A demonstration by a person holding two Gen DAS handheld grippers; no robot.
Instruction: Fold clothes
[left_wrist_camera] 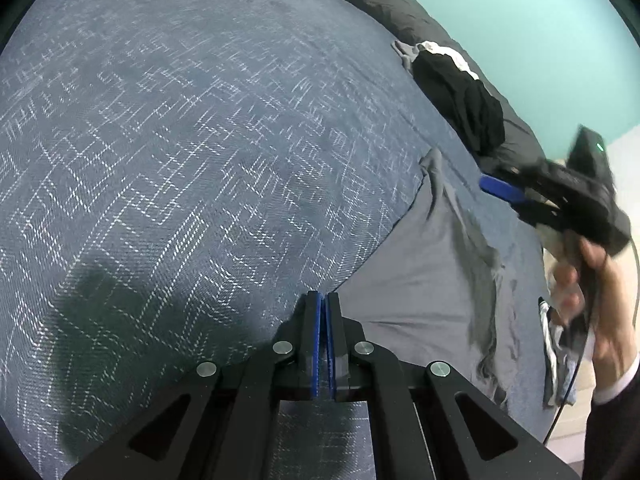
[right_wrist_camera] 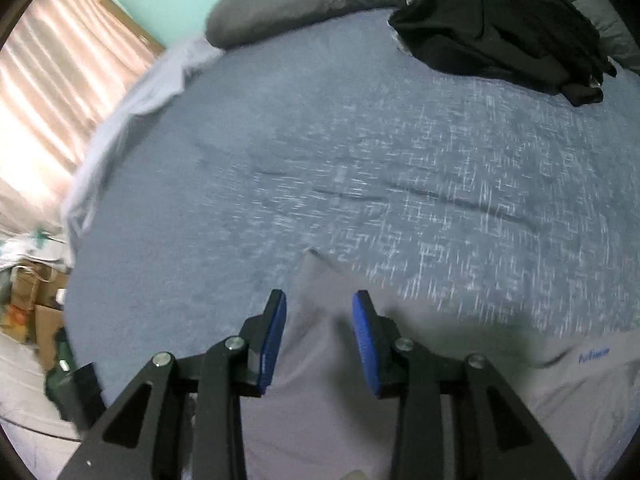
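A bed (left_wrist_camera: 168,152) covered in a blue spread with a pale crosshatch weave fills both wrist views. A grey garment (left_wrist_camera: 432,264) lies spread on the spread near the bed's near edge, one corner pulled up into a rumpled ridge. In the right wrist view the same grey garment (right_wrist_camera: 320,360) lies flat under the gripper, and small blue lettering shows on it at the far right.

The left gripper (left_wrist_camera: 323,300) points down at the bed where the grey cloth's edge meets the spread. Its jaws are closed together, blue pads touching; whether a fold of the cloth is pinched between them cannot be told.

The right gripper (right_wrist_camera: 319,300) hangs above the grey garment with its jaws partly apart and nothing between them. In the left wrist view it appears blurred at the right, carried by a hand (left_wrist_camera: 588,276) in a dark sleeve with a white cuff.

A pile of black clothes (right_wrist_camera: 504,28), with some white cloth beneath, sits far up the bed against a long dark grey pillow (right_wrist_camera: 304,0). Behind is a teal wall (left_wrist_camera: 520,20). A pink curtain (right_wrist_camera: 60,80) and cardboard boxes (right_wrist_camera: 32,300) stand beside the bed.
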